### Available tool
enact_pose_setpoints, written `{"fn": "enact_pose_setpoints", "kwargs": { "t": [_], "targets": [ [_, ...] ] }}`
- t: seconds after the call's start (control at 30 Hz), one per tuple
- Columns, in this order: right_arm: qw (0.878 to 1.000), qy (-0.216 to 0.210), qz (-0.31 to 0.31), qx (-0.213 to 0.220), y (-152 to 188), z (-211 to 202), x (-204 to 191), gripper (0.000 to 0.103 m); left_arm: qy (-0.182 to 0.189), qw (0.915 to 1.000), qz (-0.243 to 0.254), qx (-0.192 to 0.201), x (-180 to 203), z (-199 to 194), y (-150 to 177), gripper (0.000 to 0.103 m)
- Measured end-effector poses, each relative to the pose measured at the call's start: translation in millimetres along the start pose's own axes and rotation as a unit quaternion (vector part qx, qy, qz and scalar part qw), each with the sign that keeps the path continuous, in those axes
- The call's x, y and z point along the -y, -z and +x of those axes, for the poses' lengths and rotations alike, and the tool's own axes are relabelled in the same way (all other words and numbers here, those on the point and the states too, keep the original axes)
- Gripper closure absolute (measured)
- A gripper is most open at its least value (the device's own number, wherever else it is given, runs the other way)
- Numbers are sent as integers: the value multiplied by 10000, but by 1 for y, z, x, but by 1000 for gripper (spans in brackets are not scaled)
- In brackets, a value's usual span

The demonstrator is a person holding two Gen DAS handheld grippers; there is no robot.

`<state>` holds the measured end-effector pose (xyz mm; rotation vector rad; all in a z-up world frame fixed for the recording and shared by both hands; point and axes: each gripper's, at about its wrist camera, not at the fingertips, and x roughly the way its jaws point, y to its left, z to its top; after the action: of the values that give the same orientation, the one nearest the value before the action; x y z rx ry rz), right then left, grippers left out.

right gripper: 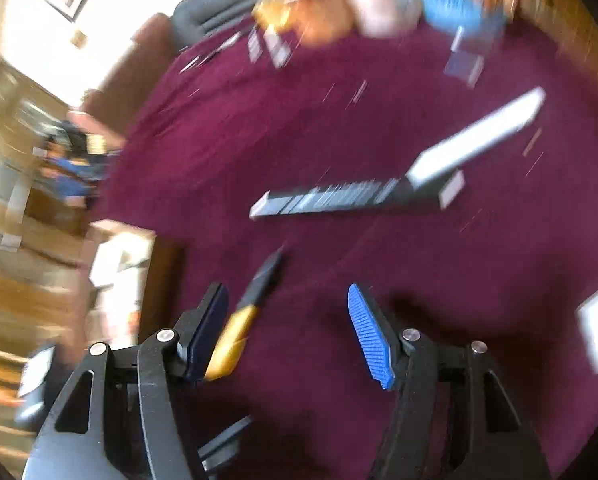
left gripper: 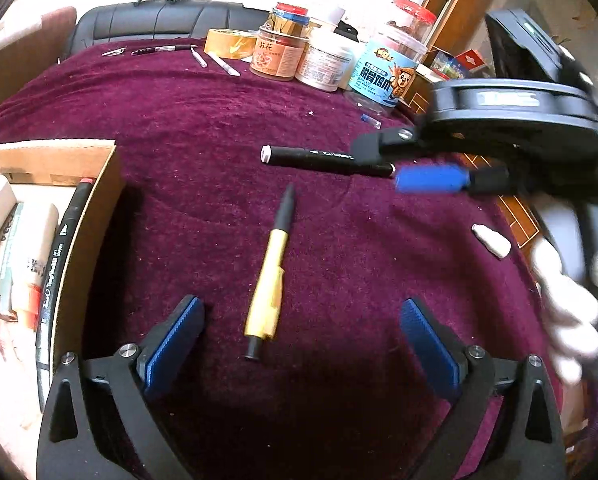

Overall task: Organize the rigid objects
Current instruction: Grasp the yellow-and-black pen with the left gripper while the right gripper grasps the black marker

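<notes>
Yellow pen (left gripper: 267,280) lies on cloth between spread left gripper (left gripper: 301,330) jaws, long axis running away from it; left nearer; right gripper (right gripper: 287,334) spread, holding nothing

Yellow pen (left gripper: 267,280): black tip and plunger, lying flat on my maroon cloth (left gripper: 203,128), tip pointing away.
Black marker (left gripper: 323,159): lying crosswise beyond the pen, apart from it.
White cap (left gripper: 491,241): small, on its side, far right.
Cardboard box (left gripper: 99,216): open, at left; it holds a black marker against the near wall and pale erasers.
</notes>
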<state>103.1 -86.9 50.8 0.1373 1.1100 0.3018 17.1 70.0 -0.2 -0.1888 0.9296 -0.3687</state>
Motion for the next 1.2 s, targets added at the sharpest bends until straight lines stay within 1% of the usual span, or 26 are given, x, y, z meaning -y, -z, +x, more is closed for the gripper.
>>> {"fn": "enact_pose_setpoints", "kwargs": {
  "t": [0.03, 0.07, 0.1, 0.17, 0.2, 0.3, 0.4, 0.43, 0.47, 0.57, 0.63, 0.7, 0.77, 0.8, 0.83, 0.87, 0.9, 0.93, 0.97, 1.0, 1.1, 1.2],
  "targets": [
    [9981, 454, -395, 101, -7, 6, -9, 41, 18, 10000, -10, 3, -1, 0, 0, 7],
    [9958, 672, -615, 96, -10, 12, -13, 41, 42, 10000, -26, 7, -1, 0, 0, 7],
    [9929, 844, -835, 72, -14, 18, -18, 41, 60, 10000, -38, 10, -2, 0, -1, 7],
    [9881, 1007, -1158, 16, -20, 30, -28, 41, 98, 9999, -66, 22, -3, -1, -1, 7],
    [9883, 976, -1168, -16, -24, 35, -30, 41, 120, 9999, -83, 25, -4, -1, -1, 7],
    [9933, 726, -890, -120, -39, 46, -22, 41, 203, 9997, -143, 47, -6, -1, -2, 7],
    [9954, 453, -700, -465, -43, 62, -11, 40, 236, 9996, -161, 58, -6, -1, -2, 7],
    [9964, 173, -602, -563, -39, 63, -7, 40, 247, 9995, -169, 58, -7, -2, -2, 7],
    [9960, 64, -561, -692, -36, 66, -6, 39, 263, 9995, -183, 59, -7, -2, -2, 7],
    [9950, -28, -654, -748, -23, 59, -6, 38, 272, 9994, -197, 58, -7, -2, -3, 7],
    [9949, -208, -633, -759, -17, 53, -6, 38, 291, 9993, -210, 58, -8, -2, -4, 7],
    [9954, -114, -646, -698, -10, 50, -8, 38, 310, 9992, -224, 64, -9, -2, -4, 7],
    [9948, 210, -800, -587, 0, 47, -16, 39, 367, 9989, -267, 77, -11, -2, -5, 7],
    [9938, 368, -899, -547, 2, 47, -19, 41, 418, 9986, -309, 88, -13, -2, -5, 7],
    [9910, 640, -1073, -485, 5, 48, -26, 49, 499, 9980, -374, 105, -16, -3, -6, 7],
    [9858, 989, -1297, -402, 11, 48, -32, 54, 545, 9976, -406, 117, -17, -3, -6, 7],
    [9832, 1126, -1396, -328, 15, 48, -35, 62, 579, 9973, -431, 128, -18, -3, -6, 7],
    [9839, 1155, -1327, -311, 18, 44, -33, 72, 596, 9972, -441, 137, -19, -3, -6, 7],
    [9858, 1100, -1238, -291, 19, 39, -29, 78, 591, 9972, -434, 150, -19, -3, -6, 7],
    [9883, 999, -1103, -336, 20, 36, -24, 89, 588, 9972, -427, 155, -19, -4, -5, 7],
    [9915, 990, -751, -385, 35, 22, -7, 91, 576, 9973, -414, 177, -18, -3, -5, 7],
    [9955, 688, -416, -504, 63, 1, 13, 91, 559, 9974, -403, 184, -18, -4, -5, 7]
  ]
}}
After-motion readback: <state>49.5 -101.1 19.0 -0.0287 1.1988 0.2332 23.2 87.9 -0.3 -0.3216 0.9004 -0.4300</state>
